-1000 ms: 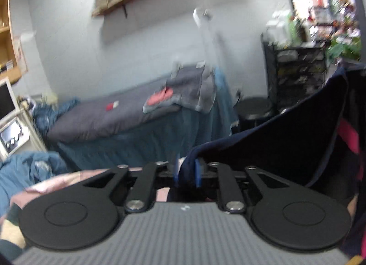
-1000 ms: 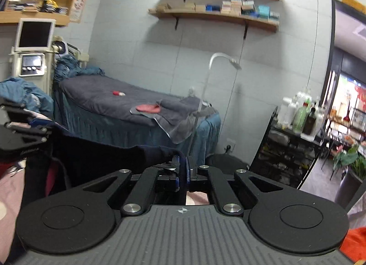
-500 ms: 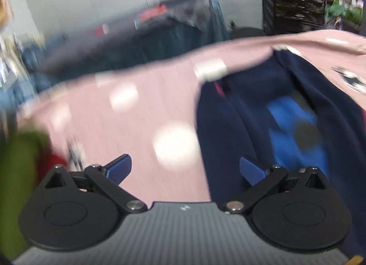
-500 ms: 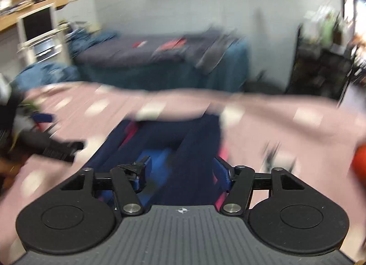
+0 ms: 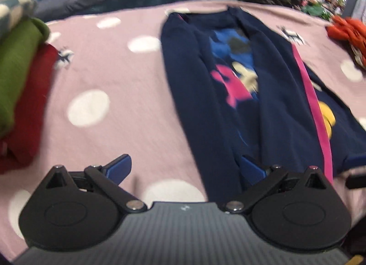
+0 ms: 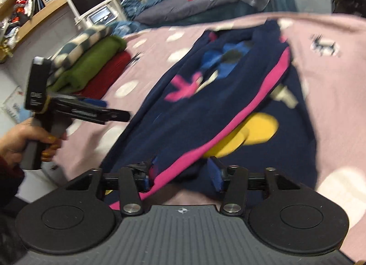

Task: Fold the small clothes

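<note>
Soft navy top (image 5: 270,109) with pink stripe lies flat on dotted pink bench (image 5: 119,77), long axis near-to-far. Left gripper (image 5: 185,169) jaws wide, empty. Right gripper (image 6: 183,174) jaws closing around near hem.

Pink polka-dot bedspread (image 5: 128,77) carries a navy printed garment (image 5: 281,114) lying lengthwise at centre, a folded stack along its left edge (red (image 5: 25,114), green (image 5: 16,64), striped (image 6: 84,38)), and an orange garment (image 5: 345,29) at far right.
</note>
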A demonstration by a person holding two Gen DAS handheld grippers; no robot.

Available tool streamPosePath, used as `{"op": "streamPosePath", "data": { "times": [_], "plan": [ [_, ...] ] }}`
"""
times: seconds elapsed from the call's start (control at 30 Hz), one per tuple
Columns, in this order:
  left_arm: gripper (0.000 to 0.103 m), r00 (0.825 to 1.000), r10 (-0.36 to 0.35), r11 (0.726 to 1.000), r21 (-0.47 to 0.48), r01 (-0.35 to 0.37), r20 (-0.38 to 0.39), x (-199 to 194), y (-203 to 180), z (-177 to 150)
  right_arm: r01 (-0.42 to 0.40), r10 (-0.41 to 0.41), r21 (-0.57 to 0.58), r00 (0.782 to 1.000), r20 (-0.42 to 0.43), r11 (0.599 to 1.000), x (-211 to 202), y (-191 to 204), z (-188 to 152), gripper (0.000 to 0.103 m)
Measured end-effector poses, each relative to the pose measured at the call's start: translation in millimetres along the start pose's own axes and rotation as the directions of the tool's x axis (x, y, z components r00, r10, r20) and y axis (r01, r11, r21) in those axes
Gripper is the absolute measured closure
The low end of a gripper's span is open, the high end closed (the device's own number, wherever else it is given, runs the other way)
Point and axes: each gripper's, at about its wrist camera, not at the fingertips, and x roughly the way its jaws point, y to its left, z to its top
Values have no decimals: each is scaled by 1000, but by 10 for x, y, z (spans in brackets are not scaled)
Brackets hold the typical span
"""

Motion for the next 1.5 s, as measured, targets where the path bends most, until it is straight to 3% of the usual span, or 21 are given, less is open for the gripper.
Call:
{"op": "streamPosePath", "data": {
  "times": [0.13,0.23,0.33,0.4,0.43,0.5,0.6,0.8,0.93,1.03,1.1,1.23,1.3,1.43,1.5],
  "plan": [
    [14,997,-68,998,-4,67,-42,165,-116,-81,-78,77,-22,995,-57,997,62,92,-40,43],
    [20,999,-49,999,11,50,-21,165,-204,-103,-142,140,-2,979,-146,990,222,85,-32,43],
    [44,997,-76,997,-1,76,-13,115,-226,-105,-195,205,72,961,-186,978,353,32,-51,45],
    [58,995,-94,995,-14,94,-15,96,-214,-101,-234,252,114,952,-175,966,381,-9,-51,57],
    [60,995,-102,995,-21,102,-18,99,-206,-97,-248,270,137,946,-179,959,414,-37,-47,62],
    [71,994,-110,993,-42,109,-24,100,-177,-78,-253,284,178,942,-180,951,471,-68,-45,92],
    [90,990,-139,986,-96,135,-32,68,-78,-37,-256,277,161,953,-121,953,371,-49,-31,97],
    [93,999,-32,994,-105,32,-6,-96,189,82,-282,279,267,959,50,922,-70,-373,109,98],
    [93,991,126,987,-110,-121,44,-224,515,266,-178,130,317,977,166,931,-585,-788,201,98],
    [93,965,252,958,-159,-238,77,-306,843,410,-74,-30,392,967,252,917,-1072,-1218,211,98],
    [93,936,342,928,-192,-321,87,-345,988,492,33,-174,432,940,292,901,-1395,-1471,208,98],
    [93,899,421,895,-219,-389,122,-388,1088,603,211,-441,538,829,343,816,-1889,-1911,181,98],
    [93,886,447,883,-221,-415,120,-338,1064,631,264,-512,564,787,343,783,-1991,-2017,177,98],
    [92,895,432,893,-193,-406,114,-292,998,639,335,-548,525,772,323,782,-1916,-2034,210,98],
    [79,899,423,899,-175,-401,114,-284,927,617,354,-553,509,771,316,785,-1841,-2019,215,98]
  ]
}}
